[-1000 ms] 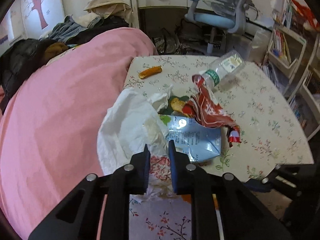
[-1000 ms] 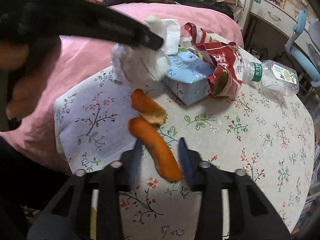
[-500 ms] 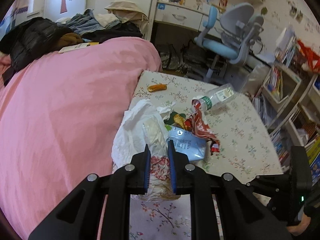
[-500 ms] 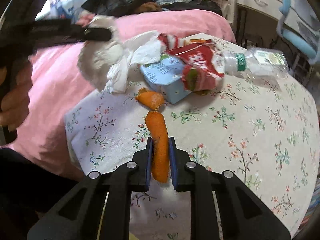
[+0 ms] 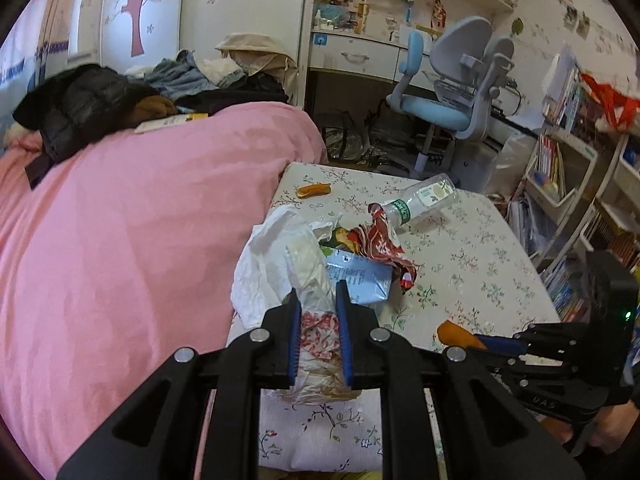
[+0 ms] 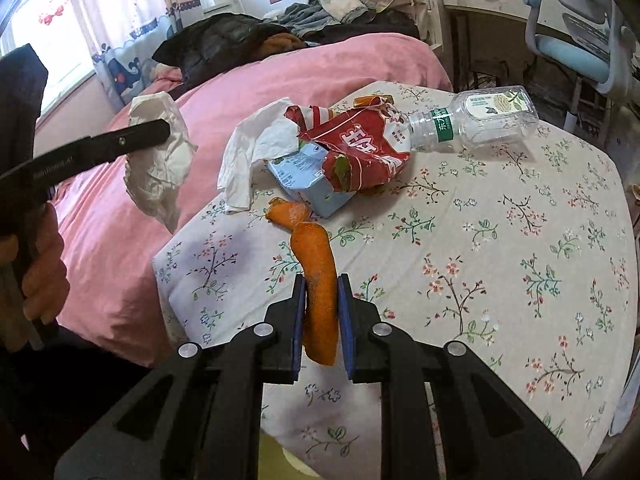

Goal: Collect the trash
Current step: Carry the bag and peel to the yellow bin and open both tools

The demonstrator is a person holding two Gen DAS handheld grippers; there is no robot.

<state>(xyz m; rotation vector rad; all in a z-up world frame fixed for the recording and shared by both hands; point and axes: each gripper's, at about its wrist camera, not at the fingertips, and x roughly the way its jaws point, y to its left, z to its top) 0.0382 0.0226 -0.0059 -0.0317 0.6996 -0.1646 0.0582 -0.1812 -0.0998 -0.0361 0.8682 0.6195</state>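
My left gripper (image 5: 316,300) is shut on a crumpled white tissue (image 5: 316,280) and holds it in the air off the table's near left corner; it shows in the right wrist view (image 6: 160,168) too. My right gripper (image 6: 320,284) is shut on a long orange peel (image 6: 318,280), lifted above the floral tablecloth (image 6: 480,240). On the table lie a second orange peel (image 6: 288,213), a white tissue (image 6: 256,152), a blue carton (image 6: 308,180), a red snack wrapper (image 6: 360,140) and an empty clear bottle (image 6: 480,116). Another peel (image 5: 312,190) lies at the far edge.
A pink bed (image 5: 140,240) with piled clothes (image 5: 100,100) borders the table on the left. A blue desk chair (image 5: 448,108) and a desk stand behind. Bookshelves (image 5: 568,184) stand on the right.
My left gripper has lifted the tissue up and back from the pile. My right gripper has closed on the long orange peel and raised it off the tablecloth.
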